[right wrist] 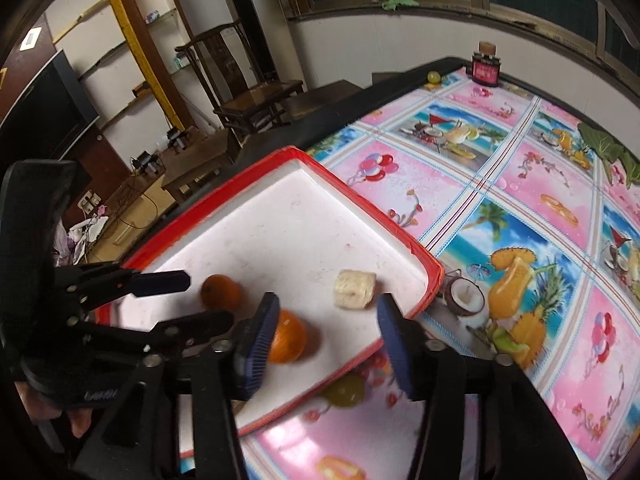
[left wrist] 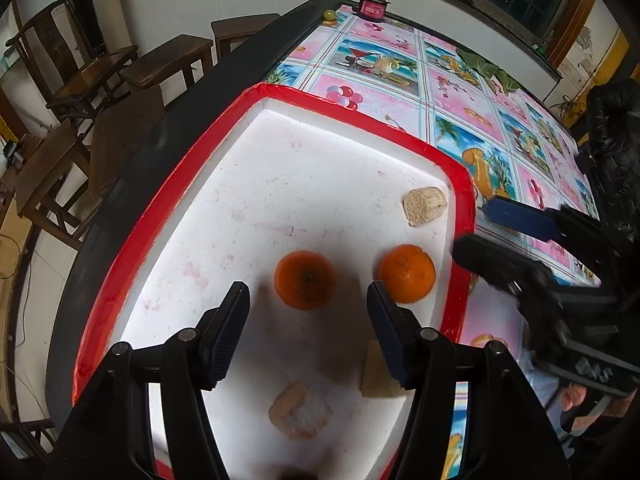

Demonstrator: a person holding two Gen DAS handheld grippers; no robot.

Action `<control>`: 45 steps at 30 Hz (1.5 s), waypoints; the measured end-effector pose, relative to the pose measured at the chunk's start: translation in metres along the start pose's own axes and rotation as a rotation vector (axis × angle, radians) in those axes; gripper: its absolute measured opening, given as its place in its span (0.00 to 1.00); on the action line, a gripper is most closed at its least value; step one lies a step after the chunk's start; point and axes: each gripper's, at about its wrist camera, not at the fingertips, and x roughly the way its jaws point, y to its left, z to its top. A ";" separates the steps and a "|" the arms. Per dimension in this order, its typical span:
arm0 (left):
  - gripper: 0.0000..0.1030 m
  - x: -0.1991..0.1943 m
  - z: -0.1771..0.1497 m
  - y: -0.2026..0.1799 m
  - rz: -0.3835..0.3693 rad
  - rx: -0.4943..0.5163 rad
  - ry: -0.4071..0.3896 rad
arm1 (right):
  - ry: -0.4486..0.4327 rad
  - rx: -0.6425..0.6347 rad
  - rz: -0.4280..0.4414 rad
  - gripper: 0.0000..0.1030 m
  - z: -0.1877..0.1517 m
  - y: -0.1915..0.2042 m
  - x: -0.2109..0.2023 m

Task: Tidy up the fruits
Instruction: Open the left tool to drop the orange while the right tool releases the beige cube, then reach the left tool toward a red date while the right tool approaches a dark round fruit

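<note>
Both pairs of jaws stand open and hold nothing. My left gripper (left wrist: 308, 320) hangs over the white tray (left wrist: 168, 208) with the red rim, and one orange (left wrist: 305, 279) sits on the tray floor just past its fingertips, not touched by either pad. A second orange (left wrist: 407, 273) sits to the right, near the rim. My right gripper (right wrist: 328, 334) is over the near edge of the tray, with that second orange (right wrist: 290, 342) just beside its left pad. Three pale chunks lie in the tray too (banana pieces, I think): one chunk (left wrist: 424, 205) by the far right corner, and two close under my left gripper. A green fruit (right wrist: 345, 391) sits on the tablecloth (right wrist: 520, 208) just outside the tray, and it looks blurry. I think the oranges are firm and a bit heavy, and they will roll if I bump them, so I would grab one across its round middle. An orange is a ball, so it has no long side; the first one shows its stem spot facing up. The banana chunks look soft and easy to squash, so I would squeeze them gently.
</note>
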 end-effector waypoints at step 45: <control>0.70 -0.031 -0.069 -0.116 -0.201 0.218 0.050 | 0.030 0.278 -0.165 0.84 -0.187 -0.057 -0.146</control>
